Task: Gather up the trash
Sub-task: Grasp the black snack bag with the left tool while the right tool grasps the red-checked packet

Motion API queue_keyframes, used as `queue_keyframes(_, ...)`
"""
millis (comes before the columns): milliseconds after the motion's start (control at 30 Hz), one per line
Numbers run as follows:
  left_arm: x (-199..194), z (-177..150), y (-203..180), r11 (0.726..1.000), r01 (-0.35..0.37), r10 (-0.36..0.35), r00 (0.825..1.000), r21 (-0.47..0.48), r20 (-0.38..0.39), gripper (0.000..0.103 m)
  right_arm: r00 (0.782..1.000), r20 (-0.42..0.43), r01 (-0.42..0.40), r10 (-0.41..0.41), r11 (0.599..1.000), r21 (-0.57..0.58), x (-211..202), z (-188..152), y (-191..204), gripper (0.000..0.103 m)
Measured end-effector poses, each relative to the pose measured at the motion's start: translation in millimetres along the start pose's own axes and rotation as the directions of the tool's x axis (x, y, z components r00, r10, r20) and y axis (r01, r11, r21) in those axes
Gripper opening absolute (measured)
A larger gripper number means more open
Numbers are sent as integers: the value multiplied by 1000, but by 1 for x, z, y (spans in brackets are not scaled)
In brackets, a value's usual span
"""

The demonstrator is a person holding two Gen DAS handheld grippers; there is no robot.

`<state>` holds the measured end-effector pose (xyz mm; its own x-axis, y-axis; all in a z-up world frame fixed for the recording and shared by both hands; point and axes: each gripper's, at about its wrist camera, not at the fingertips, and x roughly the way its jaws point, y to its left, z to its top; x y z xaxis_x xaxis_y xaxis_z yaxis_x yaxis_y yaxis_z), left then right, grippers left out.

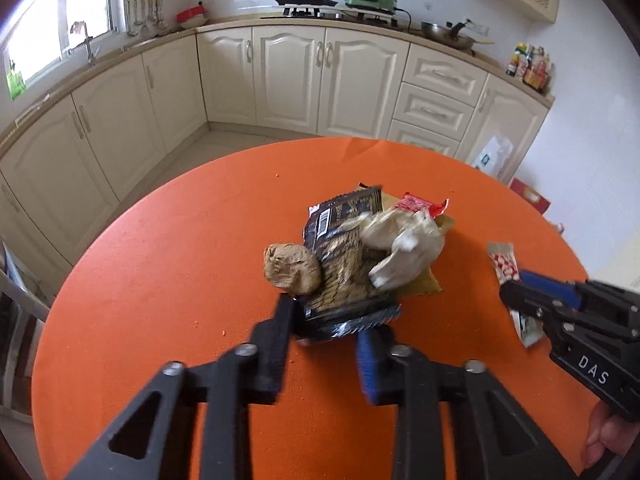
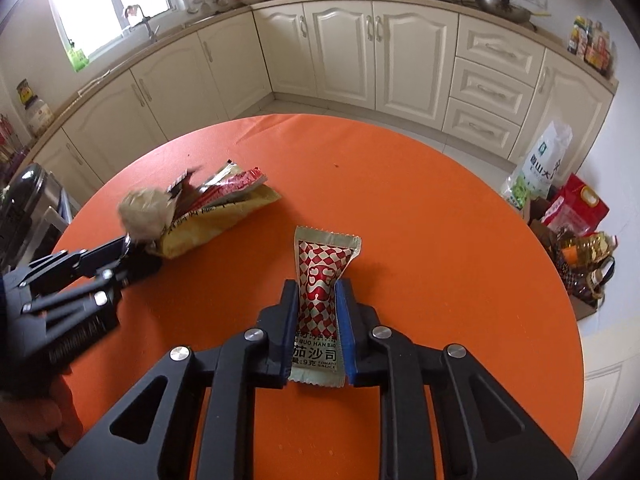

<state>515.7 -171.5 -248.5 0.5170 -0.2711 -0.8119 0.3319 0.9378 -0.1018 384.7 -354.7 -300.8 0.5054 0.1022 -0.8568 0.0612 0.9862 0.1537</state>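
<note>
- Looking left first, I see my left gripper (image 1: 332,320) with its fingers closed on the near edge of a black snack wrapper (image 1: 340,220) at the base of the trash pile (image 2: 208,208).
- I see a brown crumpled ball (image 1: 292,268) and a white crumpled wrapper (image 1: 404,248) resting on that pile, mid-table.
- Further right, my right gripper (image 2: 318,312) pinches a ketchup sachet (image 2: 320,280), which lies flat on the orange table (image 2: 440,260), apart from the pile.

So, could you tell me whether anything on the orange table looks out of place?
Only small things: loose crumbs dot the orange table left of the heaped wrappers, and the ketchup sachet lies apart from the heap.
</note>
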Motion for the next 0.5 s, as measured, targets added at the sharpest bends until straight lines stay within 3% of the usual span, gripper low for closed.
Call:
queue_keyframes(300,-10,-11,28,1000,23,-22,999,-14,29,12,999,10,-37,37,999,8,-17,-14,-4,18)
queue_keyframes(500,-42,-47,28,999,38,-38,998,-14,42,12,998,21,-52,52,999,-3,-30,-20,-5,18)
